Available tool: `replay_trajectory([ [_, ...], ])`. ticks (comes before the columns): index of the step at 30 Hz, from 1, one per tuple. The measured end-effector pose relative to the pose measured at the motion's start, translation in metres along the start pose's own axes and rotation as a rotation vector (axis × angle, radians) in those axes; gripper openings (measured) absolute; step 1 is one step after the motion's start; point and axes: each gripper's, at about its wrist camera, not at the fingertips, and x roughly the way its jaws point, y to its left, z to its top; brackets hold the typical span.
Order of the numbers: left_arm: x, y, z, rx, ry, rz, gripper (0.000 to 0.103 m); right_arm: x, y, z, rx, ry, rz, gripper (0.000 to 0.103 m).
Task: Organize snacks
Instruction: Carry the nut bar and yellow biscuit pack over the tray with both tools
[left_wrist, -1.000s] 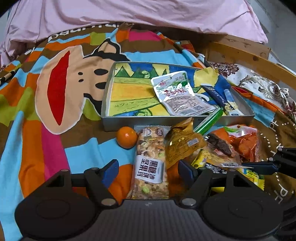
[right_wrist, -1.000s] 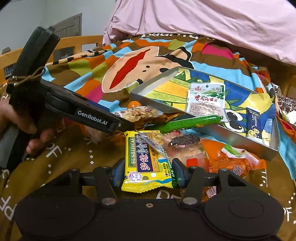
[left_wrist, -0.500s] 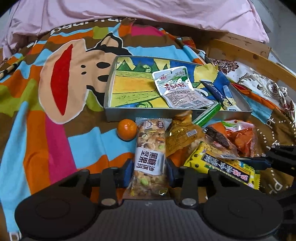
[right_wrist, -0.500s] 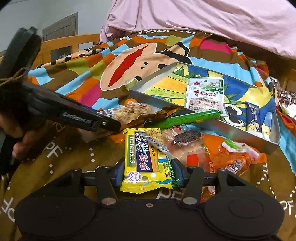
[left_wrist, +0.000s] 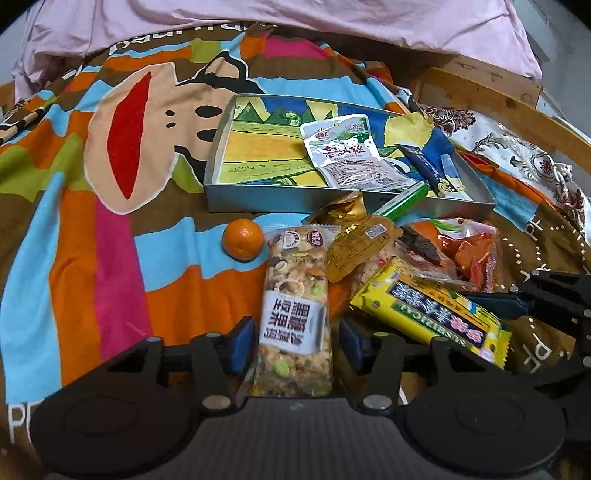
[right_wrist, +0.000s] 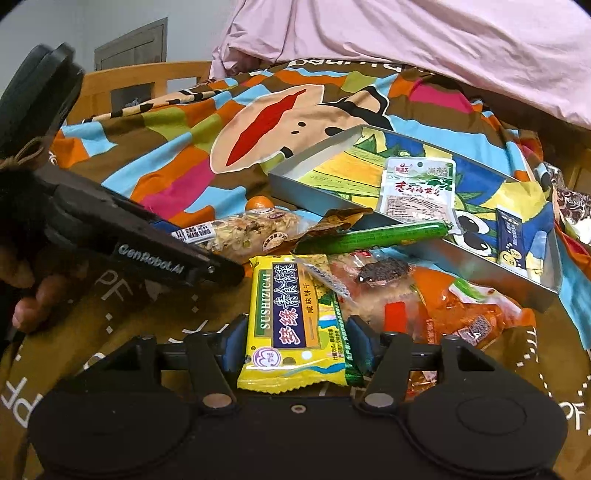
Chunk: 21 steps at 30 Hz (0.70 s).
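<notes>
Currently the nut bar is flanked, untouched, by the left gripper, whose jaws have just been opening, while the yellow cracker packet is straddled by the right gripper, its jaws likewise just opened, both snacks lying on the bedspread before the tray.

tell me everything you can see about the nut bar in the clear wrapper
The nut bar is a long rectangular slab of pale clustered nuts and seeds with green bits, sealed in a clear, glossy wrapper with crimped ends. A white band with dark Chinese characters crosses its middle, and two round logos sit at the far end. It lies flat on the bedspread, lengthwise between the fingers of the left gripper, whose jaws have just been opening. A gold packet overlaps its far right corner.
</notes>
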Motion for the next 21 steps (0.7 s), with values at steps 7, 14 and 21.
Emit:
replay_trajectory([
  [7, 0.007, 0.011, 0.001, -0.077, -0.009, -0.021, 0.054, 0.007, 0.003, -0.002, -0.009, 0.006, -0.008, 0.062],
  [14, -0.002, 0.001, -0.004, -0.058, -0.006, -0.006, 0.043, 0.003, 0.008, -0.003, -0.022, -0.004, -0.038, 0.052],
  [21, -0.025, -0.003, -0.016, -0.123, -0.002, -0.002, 0.042, -0.013, 0.028, -0.01, -0.118, 0.006, -0.058, 0.05],
])
